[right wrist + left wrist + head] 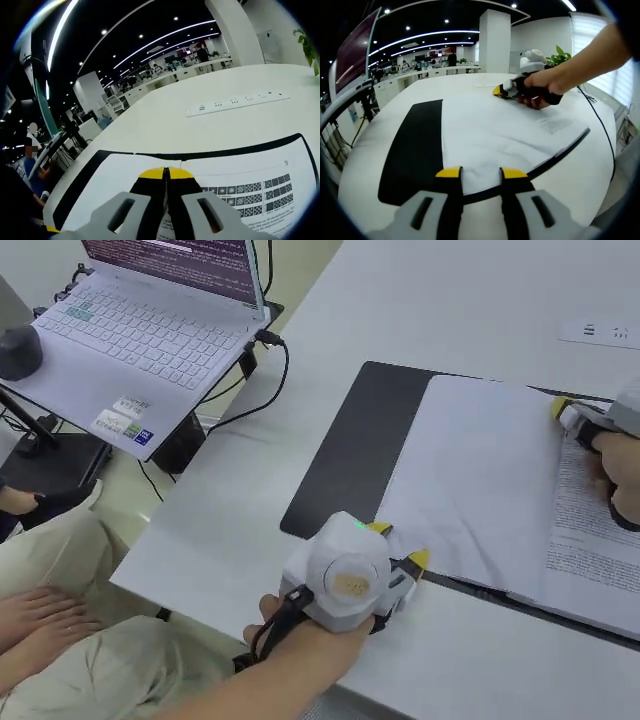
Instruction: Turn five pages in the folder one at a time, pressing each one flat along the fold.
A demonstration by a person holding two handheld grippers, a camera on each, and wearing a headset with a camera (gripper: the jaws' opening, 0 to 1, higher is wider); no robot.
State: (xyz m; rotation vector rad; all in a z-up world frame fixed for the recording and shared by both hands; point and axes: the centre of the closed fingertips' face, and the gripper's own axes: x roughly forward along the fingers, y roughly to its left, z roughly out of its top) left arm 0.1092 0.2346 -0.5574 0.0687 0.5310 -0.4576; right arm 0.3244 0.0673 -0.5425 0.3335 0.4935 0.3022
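The folder lies open on the white table, its black cover [345, 445] spread to the left. A blank white page [480, 470] lies turned over onto the cover, and a printed page [595, 530] lies to its right. My left gripper [400, 544] stands open at the near edge of the blank page [485, 130], whose edge sits just beyond the yellow fingertips [449, 172]. My right gripper [562, 410] is shut, with its tips [165, 174] resting on the paper by the fold at the folder's far end. It also shows across the page as the right gripper [502, 90] in the left gripper view.
An open laptop [150, 330] with cables stands on a lower stand at the left, beyond the table's edge. A white power strip [235, 102] lies on the table behind the folder. The person's legs [80, 660] are at the lower left.
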